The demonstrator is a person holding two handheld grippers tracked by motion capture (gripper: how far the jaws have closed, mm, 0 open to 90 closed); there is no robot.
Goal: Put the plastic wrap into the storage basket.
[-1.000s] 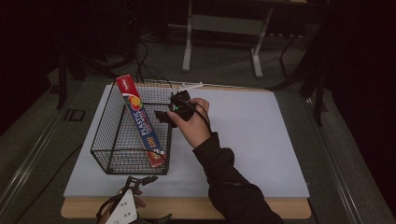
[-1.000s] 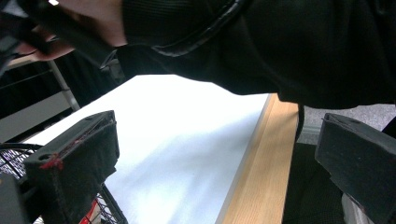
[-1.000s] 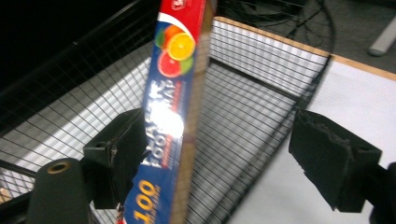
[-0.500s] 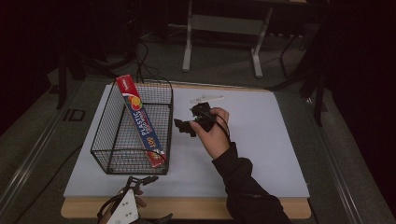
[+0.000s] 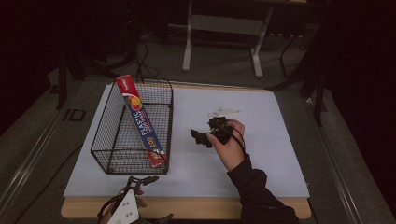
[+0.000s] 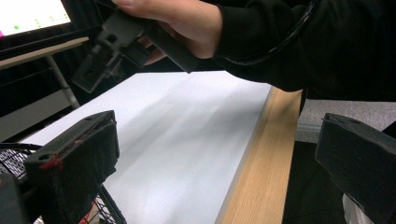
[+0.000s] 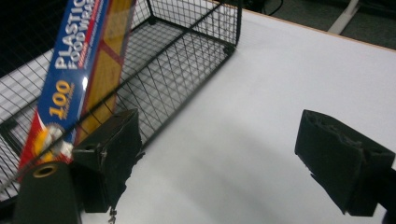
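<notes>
That plastic food wrap box (image 5: 140, 121) leaning tilted in the wire basket (image 5: 107, 144) on the counter (image 5: 261, 140) looks light but crushable cardboard (probably slick too), so I'd pinch mid-length across the narrow faces; right tool (image 5: 201, 137) and left tool (image 5: 140, 181) both gape empty.

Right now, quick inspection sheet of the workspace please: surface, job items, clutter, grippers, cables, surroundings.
Surface: white mat on a wood-edged table.
Job's things: plastic wrap box leaning inside the wire basket.
Clutter: nothing seen.
Grippers: right gripper open, empty, above the mat beside the basket; left gripper open, empty, at the near edge.
Cables: one on the floor behind the table.
Surroundings: dark room, grey table legs behind.
</notes>
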